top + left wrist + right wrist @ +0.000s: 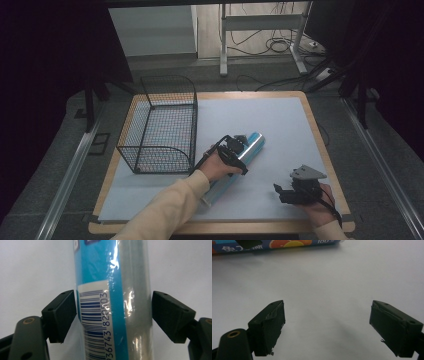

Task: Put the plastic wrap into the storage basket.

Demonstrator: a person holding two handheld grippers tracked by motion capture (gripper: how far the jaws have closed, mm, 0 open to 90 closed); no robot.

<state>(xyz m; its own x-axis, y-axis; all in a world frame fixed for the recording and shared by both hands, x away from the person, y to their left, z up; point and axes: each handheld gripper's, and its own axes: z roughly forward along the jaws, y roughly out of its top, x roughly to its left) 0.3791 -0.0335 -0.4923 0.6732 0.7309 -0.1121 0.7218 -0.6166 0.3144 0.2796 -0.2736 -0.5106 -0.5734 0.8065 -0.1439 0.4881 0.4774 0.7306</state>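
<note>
A long roll (253, 144) in blue and clear shiny wrap lies slantwise on the white mat (272, 117). My left gripper (239, 146) reaches down over its far half. In the left gripper view the roll (112, 270), barcode up, runs between the two jaws of the left gripper (113, 293). The left pad is against its side and the right pad stands a sliver off it. My right gripper (281, 192) rests low near the mat's front right, jaws wide apart over bare mat (327, 307). The roll's printed side (287, 243) crosses the top of the right gripper view.
A black wire basket (161, 131) stands on the left part of the mat, close to the roll's left. The wooden table edge (320, 145) frames the mat. Table legs and cables lie on the floor beyond.
</note>
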